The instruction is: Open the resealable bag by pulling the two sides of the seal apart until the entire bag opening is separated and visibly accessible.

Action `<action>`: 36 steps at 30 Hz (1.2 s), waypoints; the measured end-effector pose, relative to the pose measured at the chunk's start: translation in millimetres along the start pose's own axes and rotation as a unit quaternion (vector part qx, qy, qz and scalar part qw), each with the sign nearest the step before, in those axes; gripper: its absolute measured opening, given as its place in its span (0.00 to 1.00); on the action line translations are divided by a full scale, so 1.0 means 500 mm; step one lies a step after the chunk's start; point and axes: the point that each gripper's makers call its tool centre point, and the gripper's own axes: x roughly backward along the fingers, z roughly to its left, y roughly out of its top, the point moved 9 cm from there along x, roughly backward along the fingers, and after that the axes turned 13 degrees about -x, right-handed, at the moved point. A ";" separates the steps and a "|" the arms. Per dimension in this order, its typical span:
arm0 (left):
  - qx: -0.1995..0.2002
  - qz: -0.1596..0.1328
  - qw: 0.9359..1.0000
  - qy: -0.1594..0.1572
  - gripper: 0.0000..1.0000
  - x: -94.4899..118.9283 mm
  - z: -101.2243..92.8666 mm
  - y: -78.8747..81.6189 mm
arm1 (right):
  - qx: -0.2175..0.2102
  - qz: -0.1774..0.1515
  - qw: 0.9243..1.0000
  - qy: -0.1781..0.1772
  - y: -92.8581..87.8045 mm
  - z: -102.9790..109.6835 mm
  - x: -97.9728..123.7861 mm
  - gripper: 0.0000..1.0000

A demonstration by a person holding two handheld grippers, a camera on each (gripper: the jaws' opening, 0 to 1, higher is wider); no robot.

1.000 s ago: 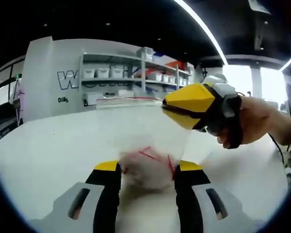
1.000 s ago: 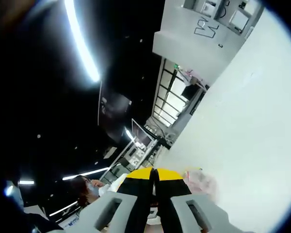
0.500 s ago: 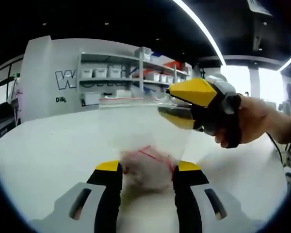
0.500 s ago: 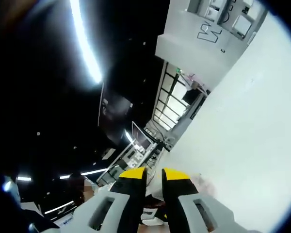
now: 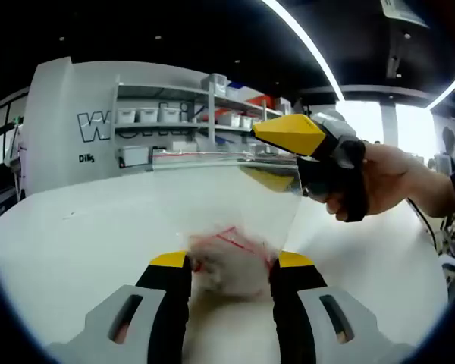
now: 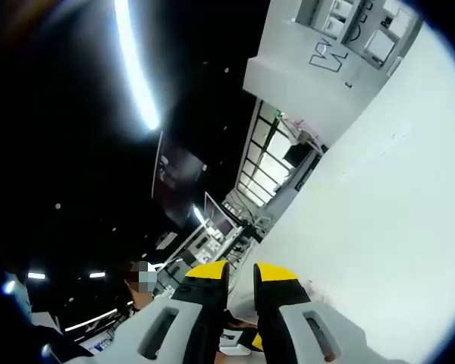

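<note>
In the left gripper view, the left claw (image 5: 227,265) has its two yellow-tipped jaws closed against the lower part of the resealable bag (image 5: 224,205), which stands upright between them above the white counter (image 5: 76,243). The bag is clear, with a red-lined crumpled mass at its bottom, pinched between the jaw tips. Its seal edge (image 5: 205,157) runs along the top, roughly level. The right claw (image 5: 277,155) enters from the right, held by a hand (image 5: 383,178), with its jaws parted: the upper jaw sits above the seal edge and the lower jaw appears behind or inside the clear film at the bag's upper right corner. Whether either jaw touches the film cannot be told. In the right gripper view, the right claw (image 6: 239,277) shows a narrow gap between its jaws, and nothing is gripped there. Shelves (image 5: 189,125) with white bins stand against the far wall beyond the counter.
</note>
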 end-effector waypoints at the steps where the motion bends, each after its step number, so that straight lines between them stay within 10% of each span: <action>1: 0.000 -0.002 1.000 -0.005 0.41 0.000 -0.001 0.000 | 0.000 0.000 1.000 0.000 -0.003 0.001 0.003 0.09; 36: -0.025 -0.004 0.999 -0.027 0.41 -0.005 0.001 0.000 | 0.094 0.097 0.989 -0.058 0.026 0.050 0.041 0.09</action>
